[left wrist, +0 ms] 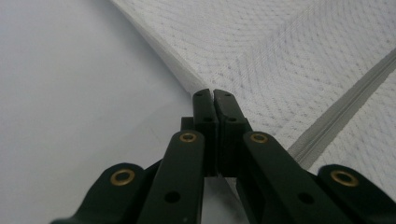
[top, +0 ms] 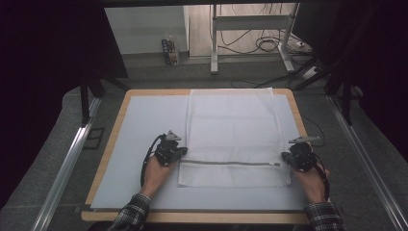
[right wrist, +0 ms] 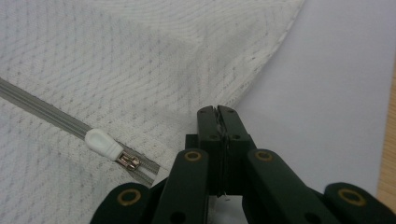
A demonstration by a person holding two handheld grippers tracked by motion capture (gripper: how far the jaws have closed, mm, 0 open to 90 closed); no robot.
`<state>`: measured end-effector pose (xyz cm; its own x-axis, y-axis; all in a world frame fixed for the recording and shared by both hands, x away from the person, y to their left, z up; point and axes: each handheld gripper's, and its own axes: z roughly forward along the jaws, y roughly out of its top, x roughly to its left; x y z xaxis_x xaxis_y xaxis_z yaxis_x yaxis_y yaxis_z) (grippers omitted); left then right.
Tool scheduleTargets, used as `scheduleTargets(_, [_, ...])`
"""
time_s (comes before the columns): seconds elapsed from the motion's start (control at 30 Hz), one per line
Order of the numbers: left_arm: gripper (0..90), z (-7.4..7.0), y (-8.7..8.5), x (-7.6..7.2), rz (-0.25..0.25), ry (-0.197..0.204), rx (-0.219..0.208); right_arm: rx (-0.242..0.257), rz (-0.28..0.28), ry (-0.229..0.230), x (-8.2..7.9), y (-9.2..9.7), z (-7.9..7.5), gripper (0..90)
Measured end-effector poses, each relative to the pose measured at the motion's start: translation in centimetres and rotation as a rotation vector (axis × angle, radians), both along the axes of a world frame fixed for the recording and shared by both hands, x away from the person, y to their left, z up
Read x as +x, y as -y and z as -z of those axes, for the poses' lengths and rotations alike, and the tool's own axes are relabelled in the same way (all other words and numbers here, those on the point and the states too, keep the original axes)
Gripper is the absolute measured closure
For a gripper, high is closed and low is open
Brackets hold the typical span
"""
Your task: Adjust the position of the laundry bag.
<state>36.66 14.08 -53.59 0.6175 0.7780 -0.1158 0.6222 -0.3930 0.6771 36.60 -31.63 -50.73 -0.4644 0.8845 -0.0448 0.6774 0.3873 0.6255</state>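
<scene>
The landmark is the white mesh bag [top: 231, 130], which lies flat on the pale sheet [top: 139, 130] covering the desk [top: 118, 120], right of the desk's centre, with its far end reaching the desk's far edge. A grey zipper [top: 226, 162] runs across the bag near its near end.

Left of the bag: the left hand [top: 155, 174] holds the left gripper [top: 179, 152] at the bag's left edge, level with the zipper's left end. In the left gripper view the jaws are pressed together, tips at the folded edge of the mesh [left wrist: 299, 60]; whether fabric is caught between them cannot be told.

On the bag: the zipper's white pull tab [right wrist: 103, 143] sits at the zipper's right end, close to the bag's right edge.

Right of the bag: the right hand [top: 312, 182] holds the right gripper [top: 290, 159] at the bag's right edge, just beside the pull tab. In the right gripper view the jaws are pressed together, and the mesh rises in a ridge to their tips, pinched at its edge.
</scene>
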Motion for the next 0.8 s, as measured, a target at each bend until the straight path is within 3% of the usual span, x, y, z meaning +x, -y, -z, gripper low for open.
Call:
scheduleTargets(0.17, [88.8, -0.4, -0.5, -0.9, 0.018, 0.004, 0.051, -0.011, -0.05, -0.008, -0.6, -0.8, -0.2, 88.2])
scheduleTargets(0.47, [88.5, -0.9, -2.4, -2.6, 0.034, -0.028, 0.041, 0.014, -0.155, -0.012, -1.8, -1.9, -0.5, 88.3])
scheduleTargets(0.8, [88.5, -1.4, -4.0, -4.1, 0.023, -0.046, 0.036, 0.015, -0.217, -0.025, -2.8, -3.0, -0.5, 88.0])
